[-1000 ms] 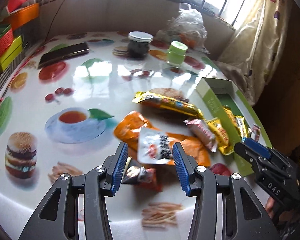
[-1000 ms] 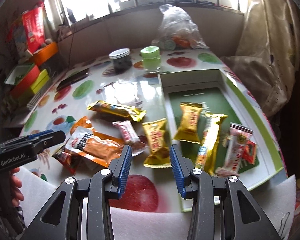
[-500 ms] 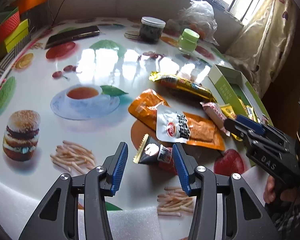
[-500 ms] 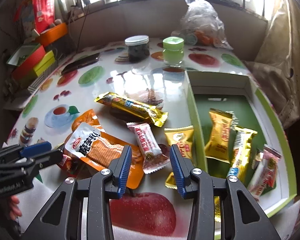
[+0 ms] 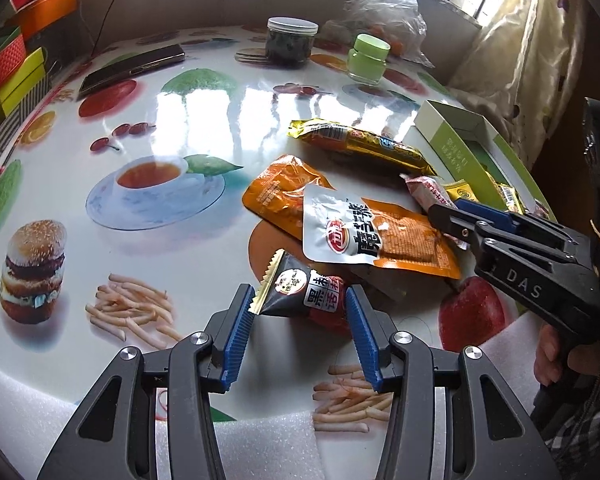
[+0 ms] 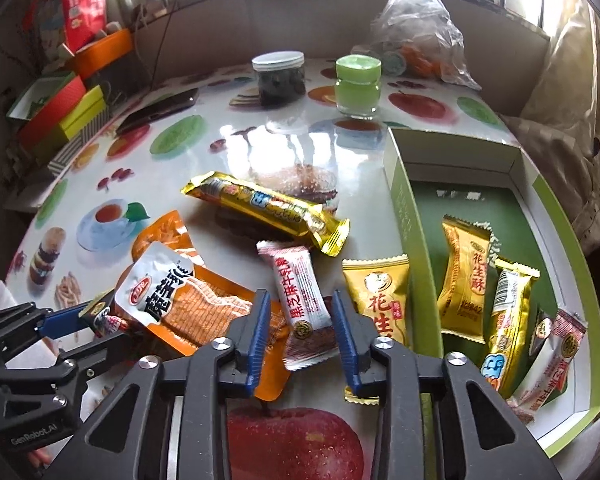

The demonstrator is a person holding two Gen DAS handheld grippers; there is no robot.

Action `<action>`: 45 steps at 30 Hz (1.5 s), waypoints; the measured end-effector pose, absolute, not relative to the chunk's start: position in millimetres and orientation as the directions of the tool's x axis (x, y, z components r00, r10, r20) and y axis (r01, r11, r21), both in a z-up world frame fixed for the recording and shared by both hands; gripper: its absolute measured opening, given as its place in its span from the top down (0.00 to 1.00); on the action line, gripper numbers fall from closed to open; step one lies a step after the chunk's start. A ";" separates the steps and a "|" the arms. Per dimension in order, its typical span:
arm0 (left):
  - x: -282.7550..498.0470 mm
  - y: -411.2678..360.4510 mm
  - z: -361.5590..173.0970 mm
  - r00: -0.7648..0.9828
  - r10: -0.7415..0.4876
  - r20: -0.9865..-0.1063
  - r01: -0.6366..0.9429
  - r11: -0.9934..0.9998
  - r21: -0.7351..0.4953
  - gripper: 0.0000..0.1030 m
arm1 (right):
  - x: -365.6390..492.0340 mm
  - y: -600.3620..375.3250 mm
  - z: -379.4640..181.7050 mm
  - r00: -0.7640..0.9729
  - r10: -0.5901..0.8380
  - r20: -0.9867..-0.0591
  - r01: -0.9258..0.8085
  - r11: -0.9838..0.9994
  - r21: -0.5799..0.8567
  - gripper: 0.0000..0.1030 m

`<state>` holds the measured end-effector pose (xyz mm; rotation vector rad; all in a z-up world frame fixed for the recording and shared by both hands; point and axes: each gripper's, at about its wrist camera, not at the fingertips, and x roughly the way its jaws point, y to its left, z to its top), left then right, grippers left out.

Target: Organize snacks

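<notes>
My left gripper hovers low over the table with a small black-and-red snack packet lying between its blue pads; the jaws stand apart around it. My right gripper straddles a pink-and-white candy packet. Its jaws are closing, with a small gap still showing on each side. A silver-and-orange pouch, a long gold bar and a gold peanut candy lie loose nearby. The green box at the right holds several wrapped candies.
At the back stand a dark jar with a white lid, a green jar and a plastic bag. A phone and stacked coloured boxes sit far left. White foam pads the near table edge.
The left gripper sank toward the black-and-red packet, which now lies between its fingers. The right gripper slid left from the gold candy to the pink-and-white packet, and its jaws narrowed.
</notes>
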<state>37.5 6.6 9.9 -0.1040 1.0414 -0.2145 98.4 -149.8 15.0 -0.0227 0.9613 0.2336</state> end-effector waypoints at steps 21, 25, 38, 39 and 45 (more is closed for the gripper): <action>45.1 68.8 10.5 0.502 -0.199 -0.842 -0.033 0.968 -0.249 0.53 | 72.4 -133.7 16.9 0.530 0.261 -0.807 -0.218 0.961 0.167 0.80; 47.7 73.2 11.1 0.503 -0.219 -0.836 -0.081 0.951 -0.298 0.53 | 68.2 -134.1 16.1 0.531 0.259 -0.807 -0.217 0.962 0.166 0.80; 74.1 46.9 10.4 0.510 -0.209 -0.834 -0.011 0.968 -0.250 0.53 | 66.3 -145.8 14.0 0.536 0.253 -0.805 -0.180 0.966 0.184 0.80; 73.8 47.0 11.1 0.511 -0.192 -0.838 -0.018 0.972 -0.234 0.53 | 66.1 -146.2 14.0 0.537 0.254 -0.805 -0.181 0.966 0.184 0.80; 59.0 49.2 11.0 0.482 -0.161 -0.861 -0.042 0.978 -0.207 0.53 | 66.5 -146.1 14.0 0.540 0.262 -0.800 -0.186 0.964 0.190 0.80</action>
